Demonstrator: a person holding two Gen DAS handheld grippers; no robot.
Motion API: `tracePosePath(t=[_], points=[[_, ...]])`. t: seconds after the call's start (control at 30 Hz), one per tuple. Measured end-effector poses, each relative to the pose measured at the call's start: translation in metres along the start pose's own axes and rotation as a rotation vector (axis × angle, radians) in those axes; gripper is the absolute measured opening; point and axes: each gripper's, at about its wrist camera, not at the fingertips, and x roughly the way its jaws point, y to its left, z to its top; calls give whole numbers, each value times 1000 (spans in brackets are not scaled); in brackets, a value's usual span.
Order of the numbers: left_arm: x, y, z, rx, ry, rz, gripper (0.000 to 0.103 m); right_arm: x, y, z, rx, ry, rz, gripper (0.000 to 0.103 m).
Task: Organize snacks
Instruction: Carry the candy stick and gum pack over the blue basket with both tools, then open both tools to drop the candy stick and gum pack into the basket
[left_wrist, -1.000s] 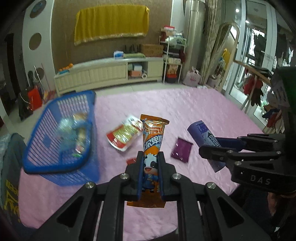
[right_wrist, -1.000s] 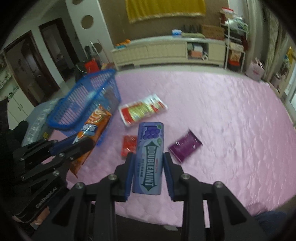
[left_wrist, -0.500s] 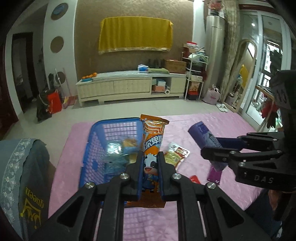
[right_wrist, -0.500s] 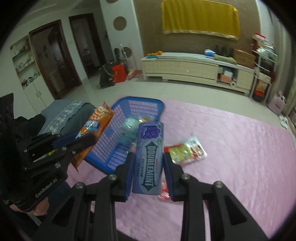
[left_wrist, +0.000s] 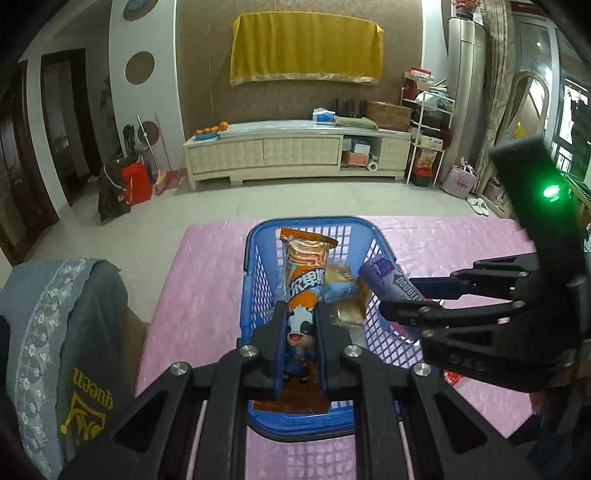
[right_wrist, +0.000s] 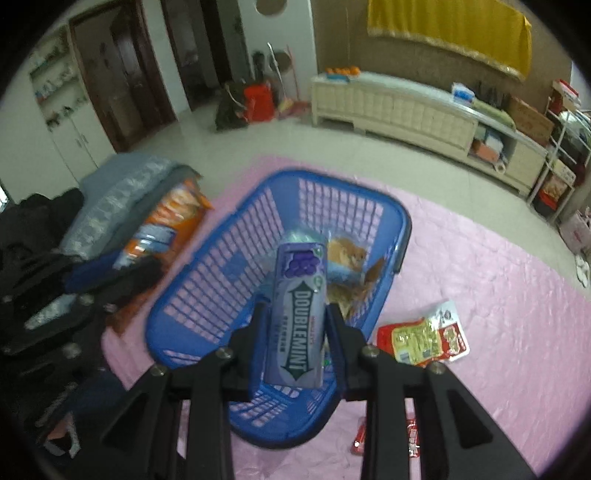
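My left gripper (left_wrist: 298, 325) is shut on an orange snack packet with a cartoon cow (left_wrist: 304, 273) and holds it over the blue basket (left_wrist: 251, 258). My right gripper (right_wrist: 293, 325) is shut on a purple Doublemint gum pack (right_wrist: 297, 306), also above the blue basket (right_wrist: 207, 295). The right gripper and its gum pack (left_wrist: 393, 284) show at the right of the left wrist view. The left gripper with the orange packet (right_wrist: 170, 229) shows blurred at the left of the right wrist view. Several wrapped snacks (right_wrist: 347, 254) lie inside the basket.
The basket stands on a pink cloth (right_wrist: 498, 295). A red and yellow snack packet (right_wrist: 424, 339) and a small red packet (right_wrist: 410, 439) lie on the cloth right of the basket. A grey folded blanket (left_wrist: 55, 332) lies to the left.
Both grippers have moved left with their snacks and now hang over the blue basket. The loose packets on the cloth have dropped to the right of view.
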Motion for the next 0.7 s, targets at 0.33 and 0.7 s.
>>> tracePosePath(t=[0.33,0.7], points=[[16,7,-14,-33,38,-22,12,20,2,-5,34,76,-4,36],[5,6,-13,-22,23,-22,12,-5,-13,-5,98,-36,-81,91]])
